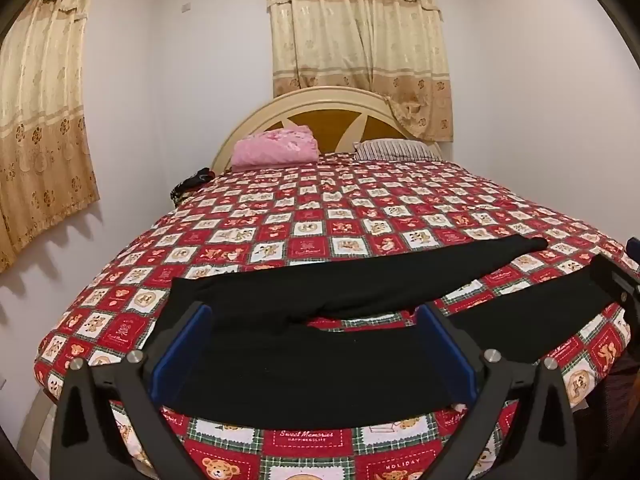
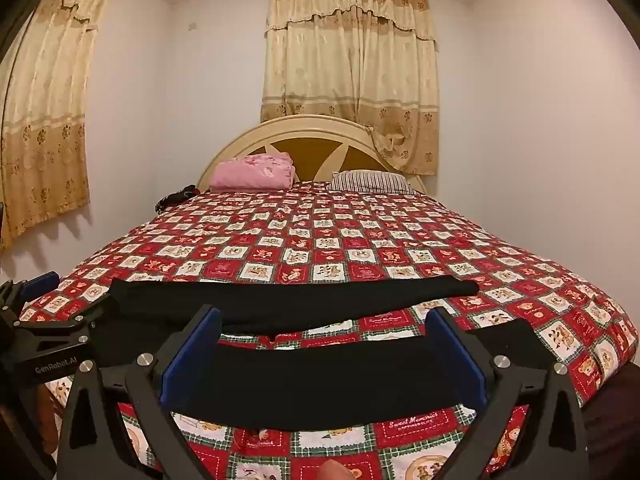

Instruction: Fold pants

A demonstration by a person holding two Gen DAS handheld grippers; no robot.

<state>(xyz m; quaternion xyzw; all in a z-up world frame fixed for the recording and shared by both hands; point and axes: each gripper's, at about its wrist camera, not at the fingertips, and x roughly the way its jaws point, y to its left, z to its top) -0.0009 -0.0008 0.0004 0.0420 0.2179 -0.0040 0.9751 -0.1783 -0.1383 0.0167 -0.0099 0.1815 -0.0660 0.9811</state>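
Bed (image 1: 320, 200) bears black pants (image 1: 320, 360); both grippers spread wide.

Black pants (image 1: 328, 364) are lying on a red-and-white checked teddy-bear bedsheet (image 1: 320, 216); a pink blanket (image 1: 276, 146) and striped pillow (image 1: 394, 149) are sitting under beige floral curtains (image 1: 360, 52).

Black pants (image 1: 320, 360) lie flat across the bed's near edge — legs spread apart, one angled farther back.
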